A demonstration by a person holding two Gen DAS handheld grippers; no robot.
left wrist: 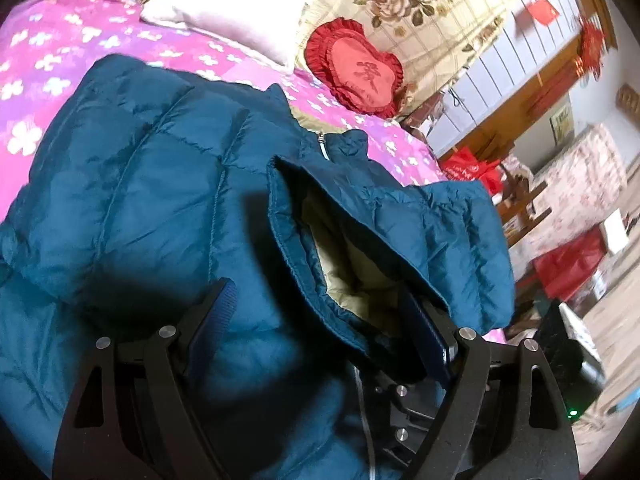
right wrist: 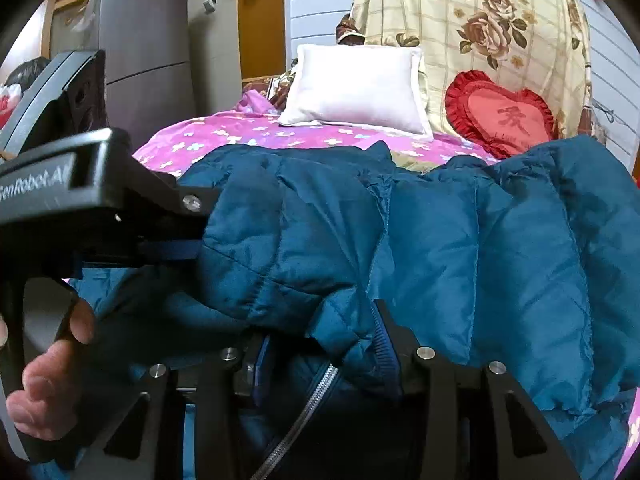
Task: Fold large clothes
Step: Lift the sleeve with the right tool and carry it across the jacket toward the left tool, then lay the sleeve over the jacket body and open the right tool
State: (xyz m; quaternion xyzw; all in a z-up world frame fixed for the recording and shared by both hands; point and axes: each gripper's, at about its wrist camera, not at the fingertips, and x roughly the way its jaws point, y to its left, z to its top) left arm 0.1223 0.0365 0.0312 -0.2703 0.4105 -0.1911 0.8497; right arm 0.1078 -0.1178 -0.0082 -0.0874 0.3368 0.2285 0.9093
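Partly folded: blue puffer jacket [left wrist: 152,184] bunched on bed [left wrist: 52,64] below white pillow [left wrist: 224,4], left tool [left wrist: 320,328] wide around its cuff, right tool [right wrist: 320,356] part-open around the hem, flattening left.

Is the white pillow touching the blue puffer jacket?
Apart. In the right wrist view a strip of pink flowered bedspread lies bare between the white pillow and the blue puffer jacket.

White pillow [right wrist: 356,88] and red heart cushion [right wrist: 500,114] (frilled) on pink floral bedspread [left wrist: 48,52].
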